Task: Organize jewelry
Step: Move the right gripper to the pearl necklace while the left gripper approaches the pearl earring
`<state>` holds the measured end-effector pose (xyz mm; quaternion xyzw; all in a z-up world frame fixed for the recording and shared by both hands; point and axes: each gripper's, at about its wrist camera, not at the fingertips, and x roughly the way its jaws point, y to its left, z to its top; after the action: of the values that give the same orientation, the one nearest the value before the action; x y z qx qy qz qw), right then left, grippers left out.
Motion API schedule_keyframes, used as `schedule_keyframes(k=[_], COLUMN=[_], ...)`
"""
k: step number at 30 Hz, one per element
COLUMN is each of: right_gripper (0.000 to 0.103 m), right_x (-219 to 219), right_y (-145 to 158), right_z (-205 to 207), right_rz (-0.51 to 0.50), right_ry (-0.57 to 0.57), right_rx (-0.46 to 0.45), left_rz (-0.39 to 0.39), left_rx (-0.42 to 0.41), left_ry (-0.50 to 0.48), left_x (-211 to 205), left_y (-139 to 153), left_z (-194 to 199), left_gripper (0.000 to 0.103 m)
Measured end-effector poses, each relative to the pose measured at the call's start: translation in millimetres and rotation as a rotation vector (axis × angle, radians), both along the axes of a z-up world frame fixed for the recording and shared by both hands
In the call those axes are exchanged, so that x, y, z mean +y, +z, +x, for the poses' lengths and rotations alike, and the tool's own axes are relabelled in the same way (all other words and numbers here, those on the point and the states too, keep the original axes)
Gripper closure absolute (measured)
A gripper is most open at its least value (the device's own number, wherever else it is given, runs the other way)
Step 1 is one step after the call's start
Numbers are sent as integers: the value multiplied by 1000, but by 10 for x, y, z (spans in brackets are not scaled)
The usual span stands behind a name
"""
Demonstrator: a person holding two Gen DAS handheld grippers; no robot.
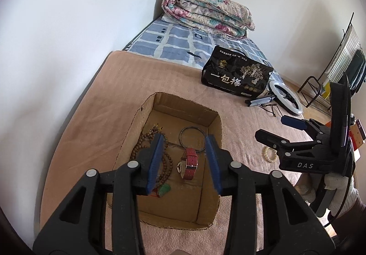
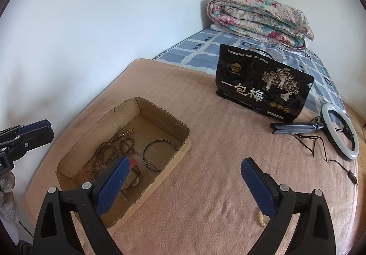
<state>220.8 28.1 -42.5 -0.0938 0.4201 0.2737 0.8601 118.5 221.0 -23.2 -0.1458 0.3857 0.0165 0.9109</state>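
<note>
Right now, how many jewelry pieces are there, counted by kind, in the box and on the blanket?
Wooden bead strand, with green pendant, in the cardboard box: 1
Metal bangle, in box: 1
Red-strap watch, in box: 1
Pearl bracelet, on the blanket: 1
Total: 4

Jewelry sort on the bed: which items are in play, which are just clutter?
In play:
cardboard box
red-strap watch, in box
wooden bead strand, in box
dark bangle, in box
pearl bracelet, on the blanket outside the box

Clutter:
black printed bag
ring light
folded floral quilt
</note>
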Motion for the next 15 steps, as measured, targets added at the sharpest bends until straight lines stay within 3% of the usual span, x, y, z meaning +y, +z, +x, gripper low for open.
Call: schedule_keyframes(k=[4, 15], right_gripper=[1, 0], right_x=[-273, -1268], right_y=[78, 309], right_z=[-93, -314], right_rz=[-17, 36], right_ry=[-35, -183], right_rx=[-22, -16], left_rz=[17, 9], left_rx=[-22, -25], left_ry=[-24, -111], left_x=[-180, -745], left_y=[83, 117], left_z=[-34, -2], left_gripper=[44, 43])
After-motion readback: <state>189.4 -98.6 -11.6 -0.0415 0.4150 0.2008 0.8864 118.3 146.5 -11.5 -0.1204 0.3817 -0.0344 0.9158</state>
